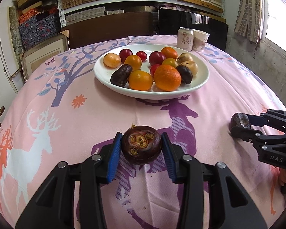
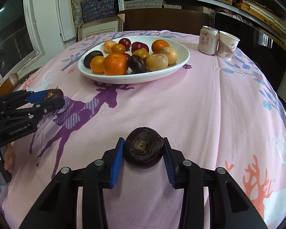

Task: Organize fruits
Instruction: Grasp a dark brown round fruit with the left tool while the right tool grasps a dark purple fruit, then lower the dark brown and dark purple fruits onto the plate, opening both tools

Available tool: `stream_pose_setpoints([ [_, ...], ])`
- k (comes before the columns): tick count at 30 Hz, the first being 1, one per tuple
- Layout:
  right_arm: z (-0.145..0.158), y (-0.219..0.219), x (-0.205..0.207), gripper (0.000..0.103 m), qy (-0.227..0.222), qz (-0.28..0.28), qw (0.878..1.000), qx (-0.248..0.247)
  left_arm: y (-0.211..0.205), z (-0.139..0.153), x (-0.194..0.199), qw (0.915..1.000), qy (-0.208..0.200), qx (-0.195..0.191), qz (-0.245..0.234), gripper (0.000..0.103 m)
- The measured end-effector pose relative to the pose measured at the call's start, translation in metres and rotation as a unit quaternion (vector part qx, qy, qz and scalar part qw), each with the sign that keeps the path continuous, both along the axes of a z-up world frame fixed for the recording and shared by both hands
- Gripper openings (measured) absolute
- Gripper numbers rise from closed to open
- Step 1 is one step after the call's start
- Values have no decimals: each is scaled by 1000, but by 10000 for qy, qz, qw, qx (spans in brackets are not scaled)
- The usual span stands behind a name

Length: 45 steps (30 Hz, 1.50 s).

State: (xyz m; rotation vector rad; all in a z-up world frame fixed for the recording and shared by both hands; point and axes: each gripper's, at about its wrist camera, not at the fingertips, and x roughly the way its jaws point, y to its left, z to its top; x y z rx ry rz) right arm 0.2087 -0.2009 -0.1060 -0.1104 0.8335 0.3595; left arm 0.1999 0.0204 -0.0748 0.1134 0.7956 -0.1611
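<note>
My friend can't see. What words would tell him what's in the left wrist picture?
The left gripper holds a dark brown water chestnut between its blue pads, just above a pink deer-print tablecloth. Behind it, a white plate holds oranges, red plums and other fruit, with a can and paper cup beyond. At right, the right gripper holds another dark chestnut.

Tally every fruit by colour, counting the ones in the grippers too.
Orange fruits: 5
Red fruits: 4
Tan-yellow fruits: 3
Dark purple-brown fruits: 4 (two on the plate, one in the left gripper, one in the right gripper)
Total: 16
</note>
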Motion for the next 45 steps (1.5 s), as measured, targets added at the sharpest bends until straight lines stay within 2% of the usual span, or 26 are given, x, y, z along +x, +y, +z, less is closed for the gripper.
stream_pose_setpoints([
  [7,10,-13,-4,40,-180,-161,9990,370,0,7,-4,9999,-147,-9,2,41],
  [10,29,-19,-1,40,-401,-235,9967,667,4,22,1,9995,-268,-174,-16,41],
  [13,58,-18,21,40,-486,-324,9937,958,6,44,25,9990,-340,-280,-5,41],
  [18,87,2,64,40,-732,-368,9915,1013,9,69,72,9978,-458,-458,144,41],
  [20,91,9,80,40,-749,-389,9904,1098,11,73,91,9971,-472,-554,219,41],
  [23,90,24,101,40,-785,-371,9911,1014,11,75,114,9970,-508,-488,306,41],
  [29,72,44,138,40,-683,-425,9944,689,10,57,158,9976,-318,-479,373,41],
  [30,68,44,141,41,-647,-432,9949,644,9,52,163,9979,-275,-479,347,43],
  [31,65,43,142,55,-649,-419,9951,614,7,47,167,9982,-240,-428,334,47],
  [32,63,40,143,67,-681,-444,9948,608,5,43,168,9984,-238,-384,330,60],
  [33,63,36,143,72,-753,-498,9938,644,4,40,169,9985,-270,-353,316,67],
  [39,68,18,139,72,-760,-727,9911,820,-3,41,161,9985,-393,-266,281,74],
  [40,70,16,136,73,-759,-755,9908,831,-3,44,158,9983,-431,-251,304,76],
  [42,73,12,130,77,-794,-848,9894,870,-2,48,149,9977,-511,-254,357,89],
  [45,77,6,117,82,-847,-964,9868,990,1,53,124,9968,-624,-239,429,91],
])
